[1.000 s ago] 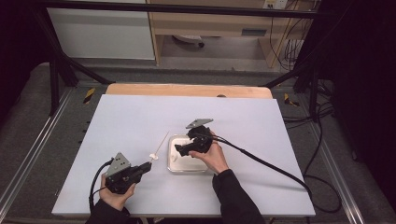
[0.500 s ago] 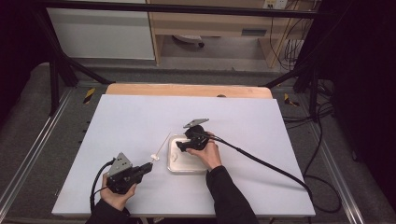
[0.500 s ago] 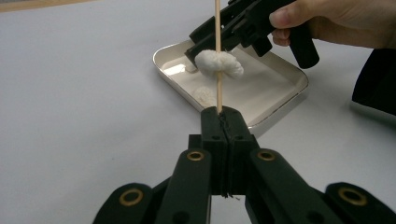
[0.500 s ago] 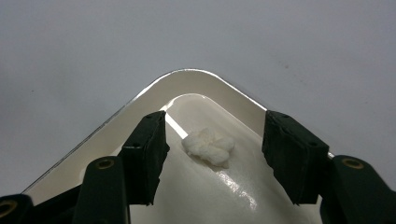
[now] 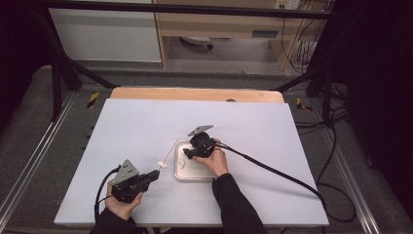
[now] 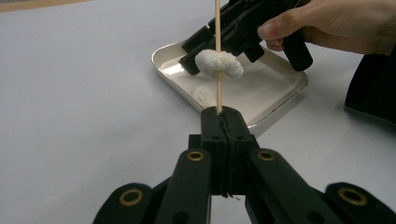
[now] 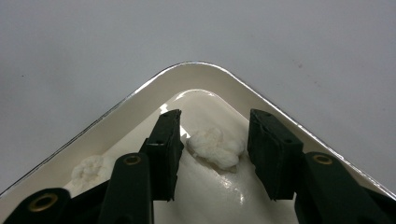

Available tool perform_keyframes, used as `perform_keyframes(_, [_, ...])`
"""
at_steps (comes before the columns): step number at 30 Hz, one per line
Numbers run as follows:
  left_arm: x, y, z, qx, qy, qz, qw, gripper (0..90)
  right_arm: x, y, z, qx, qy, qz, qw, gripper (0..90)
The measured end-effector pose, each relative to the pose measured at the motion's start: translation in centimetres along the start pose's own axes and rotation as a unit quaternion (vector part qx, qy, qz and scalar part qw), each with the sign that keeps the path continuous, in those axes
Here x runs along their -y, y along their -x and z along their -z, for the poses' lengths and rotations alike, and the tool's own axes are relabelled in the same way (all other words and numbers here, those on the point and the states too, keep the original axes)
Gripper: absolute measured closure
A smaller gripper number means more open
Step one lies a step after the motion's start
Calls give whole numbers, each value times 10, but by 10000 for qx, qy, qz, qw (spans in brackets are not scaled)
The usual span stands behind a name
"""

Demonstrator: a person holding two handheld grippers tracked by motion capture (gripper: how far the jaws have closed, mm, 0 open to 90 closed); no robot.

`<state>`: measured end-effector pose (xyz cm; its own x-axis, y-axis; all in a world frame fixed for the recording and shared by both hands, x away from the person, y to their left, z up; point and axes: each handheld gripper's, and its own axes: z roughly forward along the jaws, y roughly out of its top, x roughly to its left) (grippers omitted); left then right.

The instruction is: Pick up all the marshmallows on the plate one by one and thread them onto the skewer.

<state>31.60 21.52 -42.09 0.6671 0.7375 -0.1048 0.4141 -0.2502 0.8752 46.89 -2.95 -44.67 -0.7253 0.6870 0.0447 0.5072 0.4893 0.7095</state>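
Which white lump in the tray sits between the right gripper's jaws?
The lump near the tray corner, bracketed by the open right gripper. The other lump lies outside the jaws, by the rim.

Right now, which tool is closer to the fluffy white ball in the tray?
The right tool. Its open jaws sit either side of a cotton ball in the tray. The left tool is off the tray, shut on a wooden stick.

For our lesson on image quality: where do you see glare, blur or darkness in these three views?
High view: dark corners, evenly lit table. Left gripper view: the stick is sharp, the hand softer. Right gripper view: glare spots on the tray, near gripper parts blurred.
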Motion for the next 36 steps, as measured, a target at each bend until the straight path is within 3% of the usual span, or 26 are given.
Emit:
perform_keyframes(8, [0,0,0,2,-18,-25,10000,888,0,-2,0,97,-30,172,9998,653])
perform_keyframes(14, [0,1,-1,-5,-25,-45,10000,888,0,-3,1,107,-8,132,9999,718])
perform_keyframes(17, [0,1,0,-1,-23,-45,10000,888,0,-2,1,97,-12,78,9999,714])
perform_keyframes(20, [0,1,0,0,-21,-52,10000,888,0,-2,1,16,-32,-55,10000,642])
perform_keyframes(25, [0,1,0,2,-19,-53,10000,888,0,-1,3,13,-110,33,9999,620])
perform_keyframes(36, [0,2,-1,5,-17,-63,10000,888,1,0,5,87,-144,134,9998,751])
